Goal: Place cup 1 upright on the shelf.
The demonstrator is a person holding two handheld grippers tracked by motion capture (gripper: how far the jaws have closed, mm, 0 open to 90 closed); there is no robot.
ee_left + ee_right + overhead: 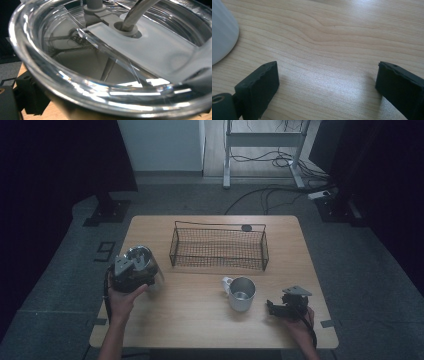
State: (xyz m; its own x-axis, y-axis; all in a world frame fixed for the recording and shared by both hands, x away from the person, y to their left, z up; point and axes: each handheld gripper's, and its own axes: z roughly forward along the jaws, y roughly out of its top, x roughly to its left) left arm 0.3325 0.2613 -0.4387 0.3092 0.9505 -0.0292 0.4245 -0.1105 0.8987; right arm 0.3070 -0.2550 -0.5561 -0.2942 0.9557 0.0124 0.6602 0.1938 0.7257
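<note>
My left gripper (134,271) is shut on a steel tumbler (142,260) at the table's left edge. The tumbler's clear lid (100,50) and its grey straw (135,15) loom close in the left gripper view, with one black jaw against its side at the lower left. A metal mug (242,293) with a handle stands upright right of centre. Near the front right corner my right gripper (271,308) rests low on the wood, open, pointing toward the mug. In the right gripper view the gripper (327,82) has bare wood between its jaws, and the mug's side (222,32) is at the upper left.
An empty black wire basket (218,225) stands at the back middle of the wooden table (200,320), with a small dark object (246,227) at its far rim. Beyond the table are a desk frame and cables on the floor.
</note>
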